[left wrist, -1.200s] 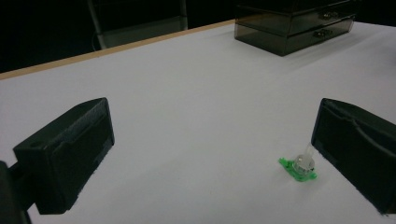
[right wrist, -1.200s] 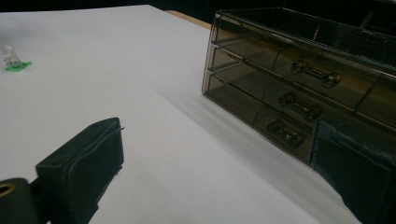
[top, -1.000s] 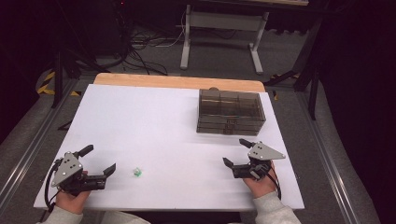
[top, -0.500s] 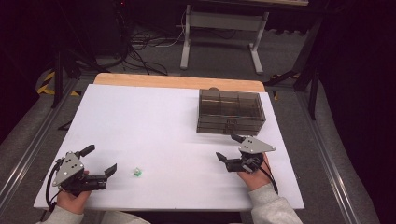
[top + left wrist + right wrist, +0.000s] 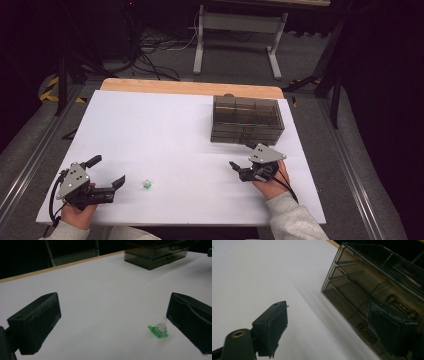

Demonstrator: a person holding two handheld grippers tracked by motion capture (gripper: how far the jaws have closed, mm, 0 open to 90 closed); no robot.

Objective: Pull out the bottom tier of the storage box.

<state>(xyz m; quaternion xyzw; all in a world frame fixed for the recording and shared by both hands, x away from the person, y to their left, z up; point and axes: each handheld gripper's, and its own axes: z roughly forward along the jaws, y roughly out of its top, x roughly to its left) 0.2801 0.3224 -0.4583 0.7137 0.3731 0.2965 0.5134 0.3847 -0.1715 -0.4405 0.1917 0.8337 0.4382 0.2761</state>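
A small green and clear piece point(image 5: 146, 184) lies on the white table point(image 5: 165, 130) near its front left. My left gripper point(image 5: 107, 170) rests just left of it, open and holding nothing. In the left gripper view the piece point(image 5: 160, 329) sits close to the inner side of the right jaw, and the left gripper point(image 5: 113, 322) is wide apart. A dark see-through drawer box point(image 5: 246, 120) stands at the back right. My right gripper point(image 5: 242, 156) is open just in front of it. In the right gripper view, the right gripper point(image 5: 332, 325) faces the drawer box point(image 5: 367, 287), with its right jaw over a drawer front.
The drawer box has metal handles point(image 5: 400, 304) on its fronts. A wooden strip point(image 5: 190, 87) runs along the table's far edge. A desk frame point(image 5: 240, 30) and cables lie on the floor beyond. Bare white surface spreads between the two grippers.
My right gripper has moved forward and a little left, up to the front of the drawer box. The left gripper and the green piece have stayed put.
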